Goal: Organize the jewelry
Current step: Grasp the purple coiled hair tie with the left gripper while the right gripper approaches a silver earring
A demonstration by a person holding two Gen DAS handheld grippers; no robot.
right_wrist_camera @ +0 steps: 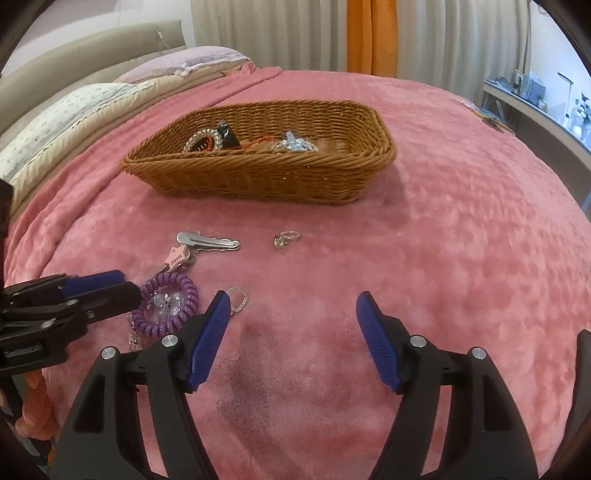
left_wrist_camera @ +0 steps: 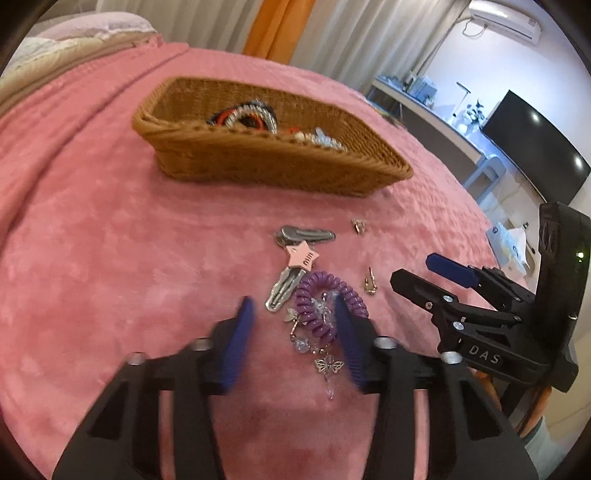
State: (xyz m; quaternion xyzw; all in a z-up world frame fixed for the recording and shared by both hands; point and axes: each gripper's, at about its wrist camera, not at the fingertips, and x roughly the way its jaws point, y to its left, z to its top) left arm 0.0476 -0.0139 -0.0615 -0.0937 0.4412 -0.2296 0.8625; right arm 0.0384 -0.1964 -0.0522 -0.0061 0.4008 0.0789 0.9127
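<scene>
A wicker basket (left_wrist_camera: pixel 258 158) (right_wrist_camera: pixel 258 177) with several bracelets and hair ties sits on the pink blanket. In front of it lie silver hair clips (left_wrist_camera: pixel 306 234) (right_wrist_camera: pixel 210 240), a pink star clip (left_wrist_camera: pixel 303 255), a purple coil bracelet (left_wrist_camera: pixel 325 299) (right_wrist_camera: pixel 168 302) with crystal and butterfly charms (left_wrist_camera: pixel 328 365), and small earrings (left_wrist_camera: pixel 359 225) (right_wrist_camera: pixel 286 238). My left gripper (left_wrist_camera: pixel 293 314) (right_wrist_camera: pixel 122 286) is open, its fingers either side of the coil bracelet. My right gripper (right_wrist_camera: pixel 291 306) (left_wrist_camera: pixel 417 271) is open and empty, just right of the pile.
Pillows (right_wrist_camera: pixel 66 110) and a headboard lie at the far left. Curtains (right_wrist_camera: pixel 369 33) hang behind the bed. A desk (left_wrist_camera: pixel 424 107) and a dark screen (left_wrist_camera: pixel 535 147) stand beyond the bed's right edge. The pink blanket (right_wrist_camera: pixel 461 240) stretches to the right.
</scene>
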